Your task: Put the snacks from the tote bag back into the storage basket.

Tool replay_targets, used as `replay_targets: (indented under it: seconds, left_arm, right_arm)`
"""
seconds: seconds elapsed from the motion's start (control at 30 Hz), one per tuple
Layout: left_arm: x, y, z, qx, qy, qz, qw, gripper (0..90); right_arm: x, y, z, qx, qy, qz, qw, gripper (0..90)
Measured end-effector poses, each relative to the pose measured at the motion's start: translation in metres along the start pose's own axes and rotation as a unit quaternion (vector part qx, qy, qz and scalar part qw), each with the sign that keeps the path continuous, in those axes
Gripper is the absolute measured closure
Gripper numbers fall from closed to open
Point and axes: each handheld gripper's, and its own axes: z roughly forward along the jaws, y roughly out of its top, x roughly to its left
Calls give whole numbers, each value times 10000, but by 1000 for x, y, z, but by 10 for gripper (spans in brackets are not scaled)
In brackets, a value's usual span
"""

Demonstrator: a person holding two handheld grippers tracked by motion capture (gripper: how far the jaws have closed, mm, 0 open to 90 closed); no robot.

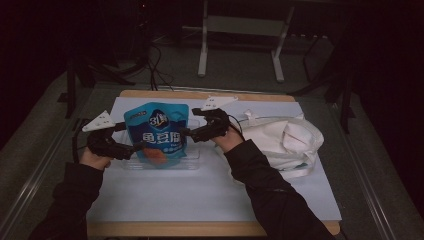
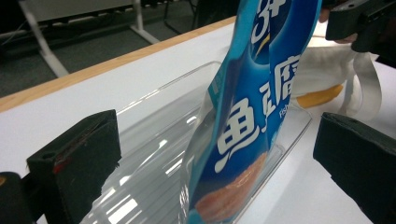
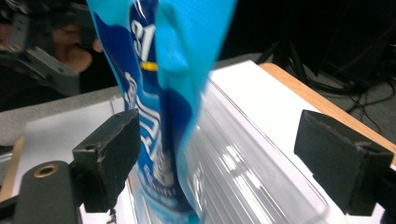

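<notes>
A blue snack pouch [image 1: 157, 134] stands upright inside a clear plastic tray [image 1: 192, 159] on the white worktop [image 1: 200, 192]. The left gripper [image 1: 136, 146] and right gripper [image 1: 184, 131] flank the pouch, both with jaws spread apart, holding nothing. A white cloth bag [image 1: 287, 140] lies beside the tray.

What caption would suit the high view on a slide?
Two open hand-held grippers, left and right, flank a blue pouch standing in a clear tray.
</notes>
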Motion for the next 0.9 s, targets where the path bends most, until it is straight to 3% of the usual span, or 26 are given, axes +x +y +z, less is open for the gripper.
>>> replay_targets:
  seconds: [0.2, 0.33, 0.53, 0.6, 0.77, 0.9]
  left_arm:
    - [-7, -4, -9, -90, 157, -110, 9998, 10]
    - [-14, -7, -13, -119, 151, -158, 9997, 10]
    - [-25, -14, -18, -41, 237, -158, 9996, 10]
    - [-30, -17, -20, -42, 363, -72, 9993, 10]
    - [-43, -21, -25, -96, 242, -50, 9996, 10]
    - [-57, -21, -25, -98, 135, 96, 9998, 9]
  right_arm:
    - [-2, -5, -12, -11, -69, 23, 10000, 145]
    - [-4, -10, -26, -44, -185, 14, 9998, 145]
    - [-5, -16, -40, -44, -243, 56, 9997, 146]
    - [-5, -20, -45, -20, -255, 68, 9996, 146]
    - [-4, -30, -58, -12, -301, 90, 9995, 146]
    - [-3, -38, -67, 39, -390, 77, 9992, 146]
